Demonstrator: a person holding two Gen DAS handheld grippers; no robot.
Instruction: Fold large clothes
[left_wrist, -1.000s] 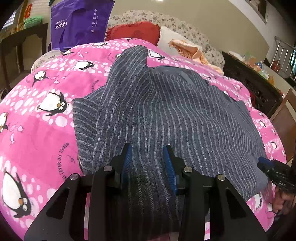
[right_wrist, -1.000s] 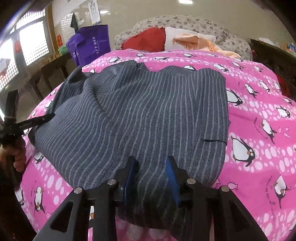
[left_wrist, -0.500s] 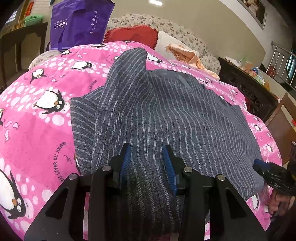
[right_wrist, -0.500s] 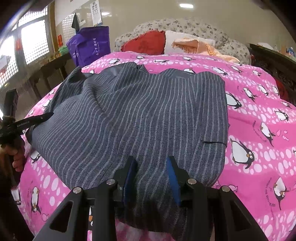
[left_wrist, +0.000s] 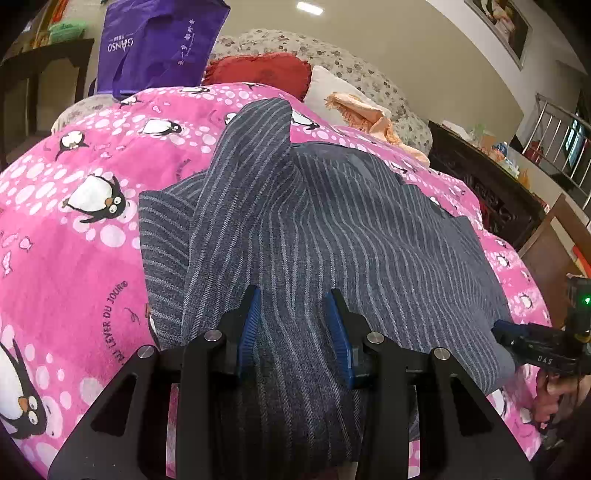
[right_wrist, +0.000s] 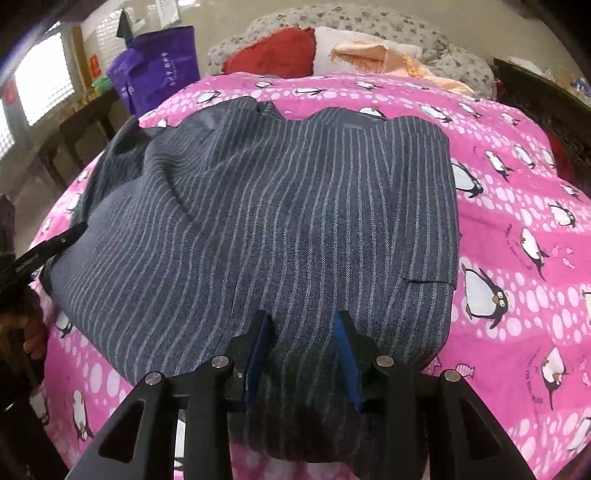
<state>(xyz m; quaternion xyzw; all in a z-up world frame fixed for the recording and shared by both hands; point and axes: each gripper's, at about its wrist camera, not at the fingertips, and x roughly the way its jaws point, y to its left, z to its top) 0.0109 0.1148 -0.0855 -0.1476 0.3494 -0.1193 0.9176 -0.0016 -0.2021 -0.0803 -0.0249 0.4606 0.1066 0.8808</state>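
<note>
Nearest, the left gripper (left_wrist: 291, 325) and right gripper (right_wrist: 303, 347) each stay part-closed, pinching a bunch of the striped grey garment (left_wrist: 332, 229) at its near hem. Beyond, it lies spread over the pink penguin blanket (left_wrist: 74, 229). Little has shifted, so the fold seems not yet begun.

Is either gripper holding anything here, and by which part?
Both hold the striped grey garment by its near hem: the left gripper toward the hem's left end, the right gripper near its right corner.
</note>
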